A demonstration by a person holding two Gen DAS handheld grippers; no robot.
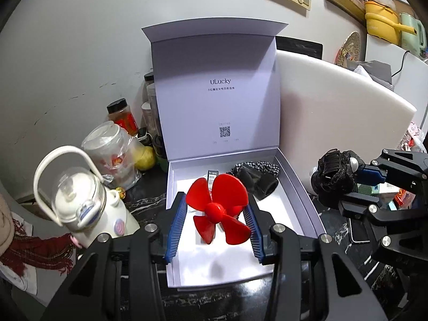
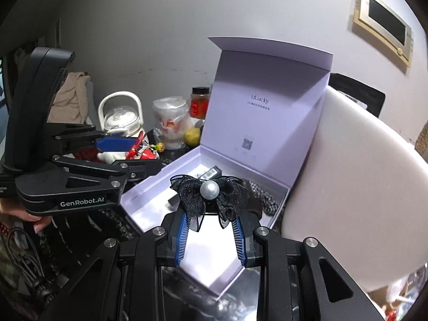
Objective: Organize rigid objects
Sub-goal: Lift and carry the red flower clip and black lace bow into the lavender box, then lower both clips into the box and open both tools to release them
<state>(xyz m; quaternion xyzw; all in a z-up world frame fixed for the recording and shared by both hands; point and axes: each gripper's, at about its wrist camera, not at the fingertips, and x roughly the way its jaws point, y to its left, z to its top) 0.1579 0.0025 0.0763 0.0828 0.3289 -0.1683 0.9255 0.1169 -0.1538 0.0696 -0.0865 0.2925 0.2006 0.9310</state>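
Observation:
My left gripper [image 1: 215,202] is shut on a red fan propeller [image 1: 219,208] and holds it over the open white gift box [image 1: 302,203], whose lid stands upright. My right gripper [image 2: 210,214] is shut on a black mesh bow clip with a pearl [image 2: 211,191], above the box's near end [image 2: 149,187]. In the left wrist view the right gripper [image 1: 353,184] hangs just right of the box with the bow [image 1: 334,174]. The right wrist view shows the left gripper [image 2: 145,153] left of the box with the propeller [image 2: 137,147]. A checked scrunchie [image 1: 263,165] and a black item lie inside.
A white slab [image 1: 334,107] leans against the box's right side. Left of the box stand a white handled flask [image 1: 80,200], a bagged plastic cup [image 1: 112,149], a spice jar [image 1: 120,112] and a lemon [image 1: 145,157]. A phone [image 1: 358,230] lies at the right.

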